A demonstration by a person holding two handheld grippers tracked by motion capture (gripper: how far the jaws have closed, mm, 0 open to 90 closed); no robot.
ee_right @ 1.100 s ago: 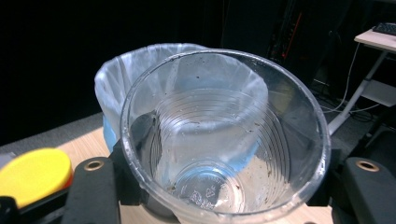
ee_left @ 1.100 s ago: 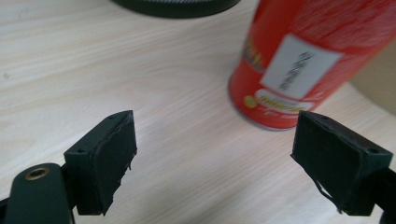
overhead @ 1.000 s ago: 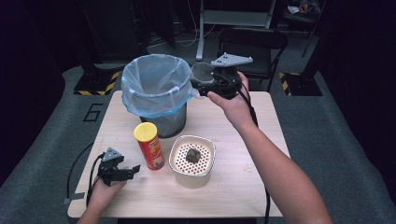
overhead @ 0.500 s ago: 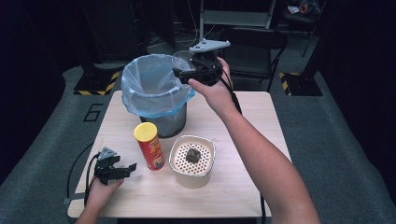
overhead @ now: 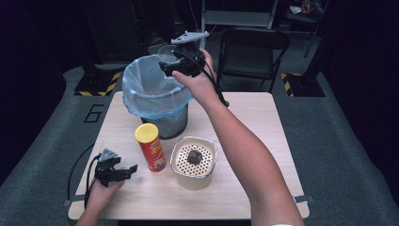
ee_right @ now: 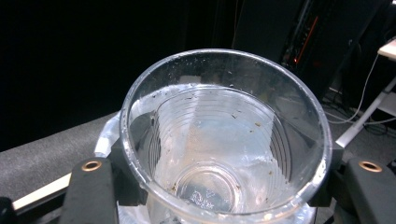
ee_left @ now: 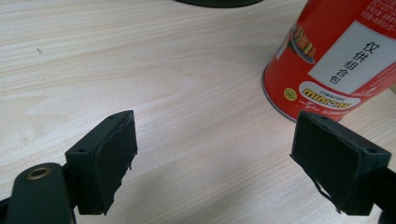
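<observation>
While the right tongs [overhead: 176, 59] clamp a clear plastic cup [ee_right: 223, 140] by its sides, the cup hangs above the far rim of the blue-lined bin [overhead: 155, 92], w/ the liner visible below its base. Cup's long axis runs along the jaws, mouth toward the camera riding on them. Bin opening lies just below and toward the person. Left tongs [overhead: 123, 172] rest open on the counter [overhead: 244, 122], nothing between them, beside a red chip can [overhead: 149, 147]. Right hand is far nearer the bin.

Clear plastic cup [ee_right: 223, 140], speckled, tilted
</observation>
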